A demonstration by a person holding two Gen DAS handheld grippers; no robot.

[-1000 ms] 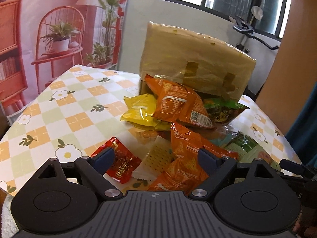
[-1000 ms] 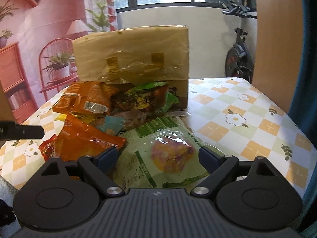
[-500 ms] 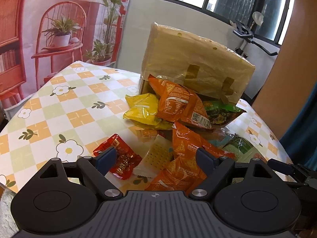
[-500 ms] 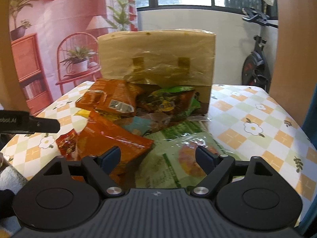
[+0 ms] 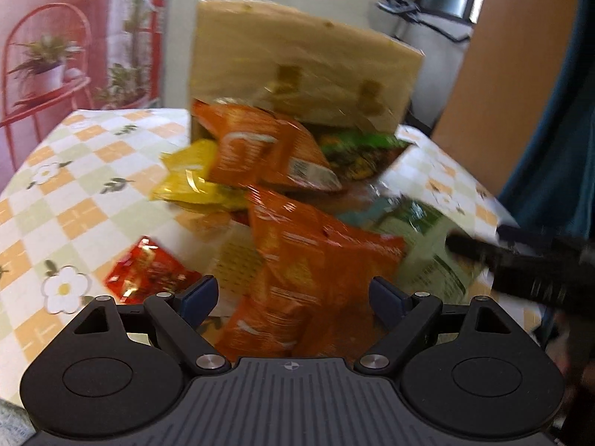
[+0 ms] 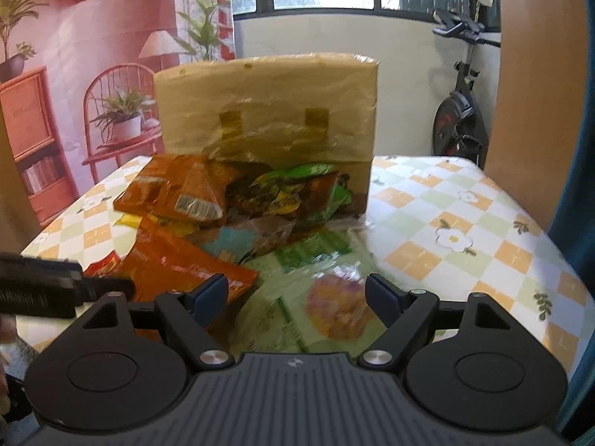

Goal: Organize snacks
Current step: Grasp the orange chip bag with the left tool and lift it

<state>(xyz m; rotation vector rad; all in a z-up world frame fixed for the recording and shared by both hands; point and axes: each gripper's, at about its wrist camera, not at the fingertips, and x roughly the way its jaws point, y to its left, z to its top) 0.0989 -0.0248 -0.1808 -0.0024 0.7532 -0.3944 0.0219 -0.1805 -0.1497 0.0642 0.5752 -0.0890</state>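
Note:
A pile of snack packets spills out of a tipped cardboard box (image 5: 297, 70) (image 6: 267, 111) on the checked tablecloth. My left gripper (image 5: 293, 293) is open, just above an orange packet (image 5: 319, 252) at the near end of the pile. A small red packet (image 5: 148, 275) lies to its left, and a yellow packet (image 5: 193, 182) sits further back. My right gripper (image 6: 297, 293) is open over a pale green bag (image 6: 327, 297). The orange packet (image 6: 178, 264) lies to the left of that bag. Another orange packet (image 6: 178, 189) and a green packet (image 6: 297, 193) sit at the box mouth.
The table (image 6: 465, 230) has an orange-and-green checked cloth with flowers. An exercise bike (image 6: 461, 122) stands behind the table on the right. A wooden panel (image 5: 502, 74) rises at the right. The other gripper shows as a dark bar at the side of each view.
Both grippers have moved forward and closer to the pile. The left one has shifted right, so the orange packet lies between its fingers. Both stay open.

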